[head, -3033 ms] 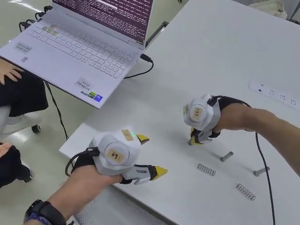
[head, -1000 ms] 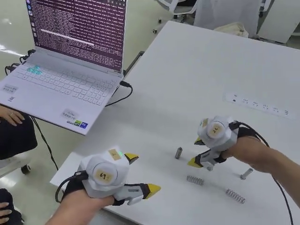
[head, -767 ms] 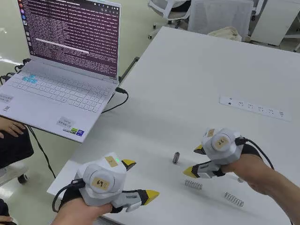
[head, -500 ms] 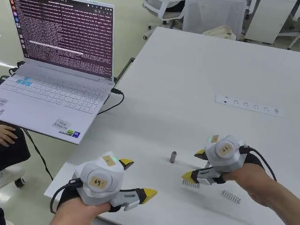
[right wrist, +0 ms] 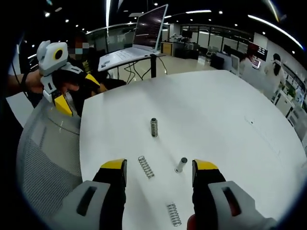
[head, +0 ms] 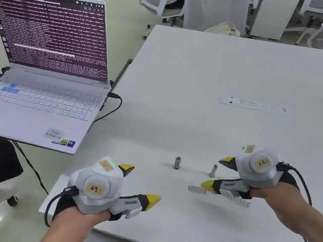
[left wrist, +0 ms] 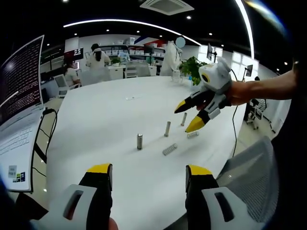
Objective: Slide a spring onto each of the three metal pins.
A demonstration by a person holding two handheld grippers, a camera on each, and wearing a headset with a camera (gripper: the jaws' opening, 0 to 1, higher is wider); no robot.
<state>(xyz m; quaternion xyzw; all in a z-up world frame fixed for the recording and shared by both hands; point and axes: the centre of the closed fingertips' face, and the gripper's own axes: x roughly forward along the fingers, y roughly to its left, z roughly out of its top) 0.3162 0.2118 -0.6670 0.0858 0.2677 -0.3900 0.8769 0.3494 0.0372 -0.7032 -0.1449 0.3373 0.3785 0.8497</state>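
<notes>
Both claws are spread wide with nothing in them. The left claw [head: 140, 184] hangs over the near corner of the white desk [head: 202, 75], well apart from the parts, with its yellow tips pointed toward them. The right claw [head: 217, 173] is low over the desk and right in among the parts. One pin [head: 177, 163] stands upright with a spring already on it, out in the open between the two claws but nearer the right one. A bare pin [head: 213, 171] stands upright just in front of the right claw, lined up with the gap between its tips; in the right gripper view it looks clear of both jaws. From the left gripper view there's another bare pin [left wrist: 184, 119] standing a bit further back, next to the right claw. One loose spring [head: 197, 189] lies flat with its end right at the right claw's nearer tip, and I can't tell if they're touching. The other loose spring [head: 241, 201] lies flat beside that claw's body. An open laptop [head: 50, 75] sits off to the left, and a power strip [head: 257, 106] is further back on the desk.
</notes>
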